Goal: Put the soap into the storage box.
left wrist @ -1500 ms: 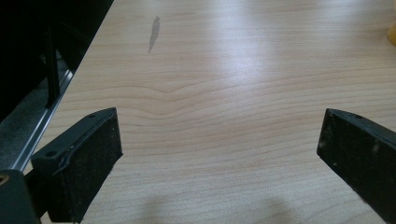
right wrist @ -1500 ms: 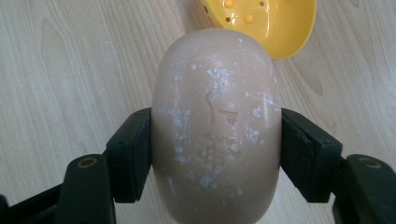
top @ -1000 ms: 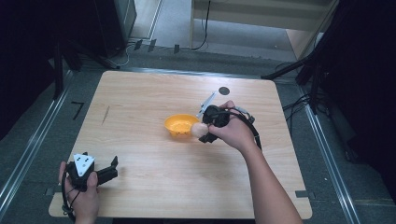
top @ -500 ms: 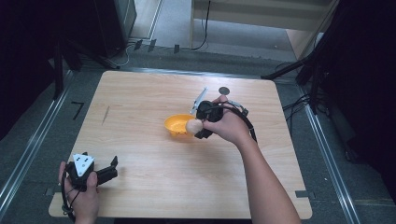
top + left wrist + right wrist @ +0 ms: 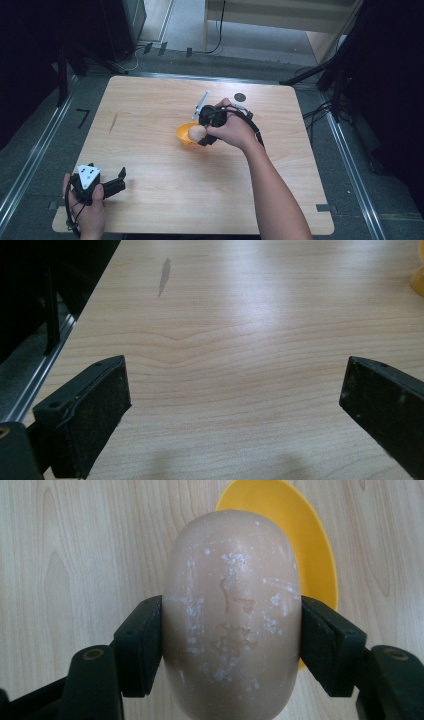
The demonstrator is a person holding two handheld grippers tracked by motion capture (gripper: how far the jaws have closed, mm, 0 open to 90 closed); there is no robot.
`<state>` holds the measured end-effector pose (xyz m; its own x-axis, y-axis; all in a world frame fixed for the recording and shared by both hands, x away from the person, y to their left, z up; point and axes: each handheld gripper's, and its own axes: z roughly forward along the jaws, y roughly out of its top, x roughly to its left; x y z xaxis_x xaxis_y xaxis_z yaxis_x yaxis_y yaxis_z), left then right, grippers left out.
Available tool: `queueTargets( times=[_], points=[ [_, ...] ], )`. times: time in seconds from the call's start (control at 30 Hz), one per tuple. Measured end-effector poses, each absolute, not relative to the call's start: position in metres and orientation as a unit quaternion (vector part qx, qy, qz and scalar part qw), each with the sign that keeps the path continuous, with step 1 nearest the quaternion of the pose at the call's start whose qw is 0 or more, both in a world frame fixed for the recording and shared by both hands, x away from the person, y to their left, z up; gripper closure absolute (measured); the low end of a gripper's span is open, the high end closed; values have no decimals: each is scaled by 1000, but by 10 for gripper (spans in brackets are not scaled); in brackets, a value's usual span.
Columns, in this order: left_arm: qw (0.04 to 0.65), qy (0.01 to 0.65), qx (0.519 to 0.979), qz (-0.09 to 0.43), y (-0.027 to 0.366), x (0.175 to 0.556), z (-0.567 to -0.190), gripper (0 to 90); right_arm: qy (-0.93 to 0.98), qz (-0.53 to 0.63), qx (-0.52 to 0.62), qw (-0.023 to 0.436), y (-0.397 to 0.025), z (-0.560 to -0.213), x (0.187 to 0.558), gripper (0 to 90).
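Over on the near left corner of the wooden table (image 5: 150, 105), the left gripper (image 5: 116, 184) is sitting low in the person's left hand (image 5: 87, 210), its grey three-cornered plate (image 5: 88, 176) facing up and its jaws pointing across the boards. In the left gripper view those jaws are standing wide apart with nothing between them — just bare wood grain and a small dark streak (image 5: 164, 275) lying farther out on the surface. Moving across to the middle of the table, the yellow bowl (image 5: 183, 135) is resting on the wood, and right at its near edge the pale egg (image 5: 196, 132) is hanging in the grip of the right gripper (image 5: 200, 134). The right hand (image 5: 232, 131) is wrapping round that gripper from the right, forearm running down to the bottom edge. The right gripper view is giving the close look: the jaws are pressing in on both flanks of the egg (image 5: 232, 612), clamping it about its middle, the shell dusted with white flecks — and the bowl (image 5: 310, 545) is lying beneath and beyond it, partly covered by the egg. Farther back, just past the hand, a small white-and-grey tool (image 5: 202, 102) is lying on the table, and a dark round spot (image 5: 240, 97) is sitting to its right.
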<state>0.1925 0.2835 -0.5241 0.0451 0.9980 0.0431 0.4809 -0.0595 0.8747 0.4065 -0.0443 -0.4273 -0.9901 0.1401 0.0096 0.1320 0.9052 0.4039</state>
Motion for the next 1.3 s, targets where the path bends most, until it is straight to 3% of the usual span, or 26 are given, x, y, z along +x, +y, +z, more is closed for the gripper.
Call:
queueTargets(
  times=[1.3],
  points=[
    [359, 589, 627, 362, 285, 192, -524, 2, 981, 187, 46, 4, -20, -451, 438, 335]
  ],
)
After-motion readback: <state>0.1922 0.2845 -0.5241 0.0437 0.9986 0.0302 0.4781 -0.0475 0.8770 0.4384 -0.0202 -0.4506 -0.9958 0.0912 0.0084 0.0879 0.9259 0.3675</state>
